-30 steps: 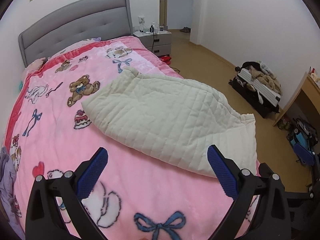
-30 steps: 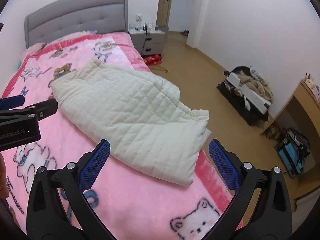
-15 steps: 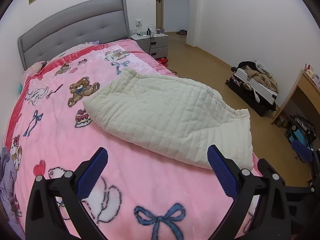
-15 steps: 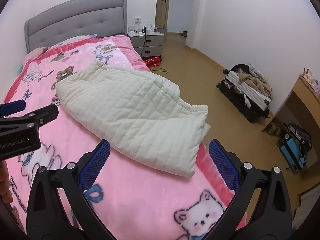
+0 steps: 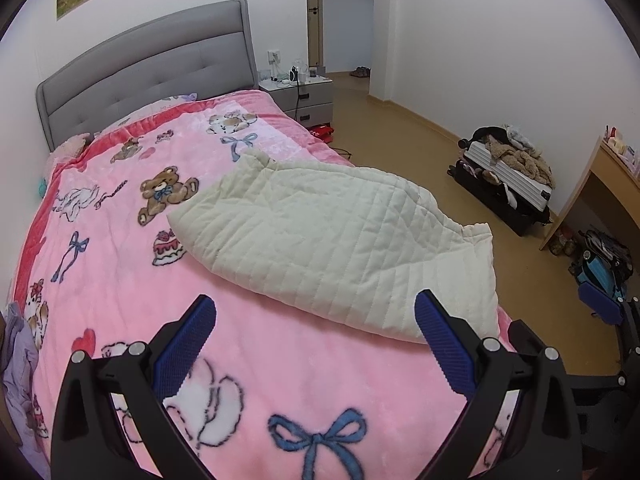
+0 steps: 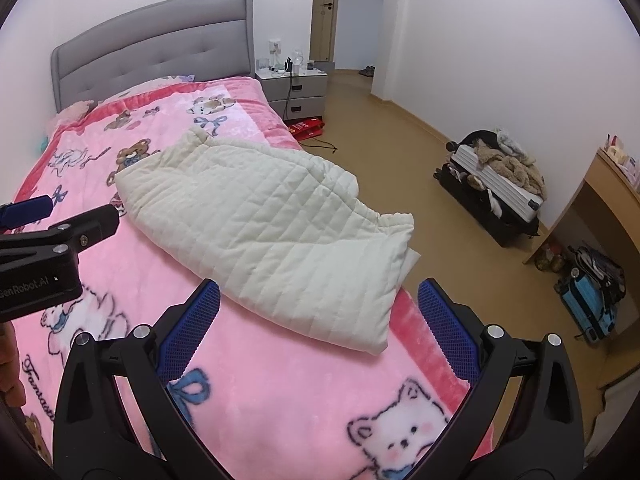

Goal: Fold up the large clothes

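A cream quilted garment [image 5: 332, 240] lies folded into a long bundle across the pink cartoon-print bedspread [image 5: 120, 264]; it also shows in the right wrist view [image 6: 264, 224]. Its near end reaches the bed's right edge. My left gripper [image 5: 316, 336] is open and empty, held above the bedspread just short of the garment's near edge. My right gripper [image 6: 318, 320] is open and empty, above the garment's near corner. The left gripper's body [image 6: 44, 248] shows at the left of the right wrist view.
A grey headboard [image 5: 152, 68] and a nightstand [image 5: 298, 96] stand at the far end. An open suitcase heaped with clothes [image 5: 508, 172], a wooden desk [image 5: 608, 196] and a blue bag [image 5: 604, 272] are on the floor to the right. Purple cloth [image 5: 16, 360] lies at the bed's left edge.
Both grippers have drawn back and risen a little, so the garment looks farther away and more of the room shows. Both stayed open. The garment has not moved.
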A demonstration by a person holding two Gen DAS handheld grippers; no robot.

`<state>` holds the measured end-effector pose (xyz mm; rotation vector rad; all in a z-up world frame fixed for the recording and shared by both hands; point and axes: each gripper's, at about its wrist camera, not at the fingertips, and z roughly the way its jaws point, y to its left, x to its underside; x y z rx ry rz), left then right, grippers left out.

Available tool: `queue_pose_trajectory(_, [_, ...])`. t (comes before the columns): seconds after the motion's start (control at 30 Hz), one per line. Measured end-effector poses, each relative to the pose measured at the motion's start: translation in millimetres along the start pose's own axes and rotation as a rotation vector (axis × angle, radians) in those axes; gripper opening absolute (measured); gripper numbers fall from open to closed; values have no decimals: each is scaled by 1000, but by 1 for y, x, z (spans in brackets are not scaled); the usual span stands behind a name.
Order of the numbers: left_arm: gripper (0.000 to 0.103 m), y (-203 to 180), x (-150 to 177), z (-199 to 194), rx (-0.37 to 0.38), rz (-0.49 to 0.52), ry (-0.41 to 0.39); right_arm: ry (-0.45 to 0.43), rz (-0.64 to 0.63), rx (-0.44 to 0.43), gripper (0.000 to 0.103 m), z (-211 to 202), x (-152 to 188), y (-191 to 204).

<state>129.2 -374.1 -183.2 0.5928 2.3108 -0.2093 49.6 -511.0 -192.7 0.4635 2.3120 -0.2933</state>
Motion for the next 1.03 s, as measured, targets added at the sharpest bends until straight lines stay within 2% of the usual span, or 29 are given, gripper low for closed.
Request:
queue_pose_trajectory(0.23, [98, -7, 2, -3, -25, 31, -15, -2, 14, -5, 95, -1, -3, -7])
queue_pose_trajectory(0.8, [98, -3, -6, -1, -9, 5, 2, 0, 35, -9, 95, -1, -7, -13])
queue_pose_trajectory(1.03, [98, 11, -8, 7, 0, -65, 37, -7, 28, -11, 95, 0, -12, -10])
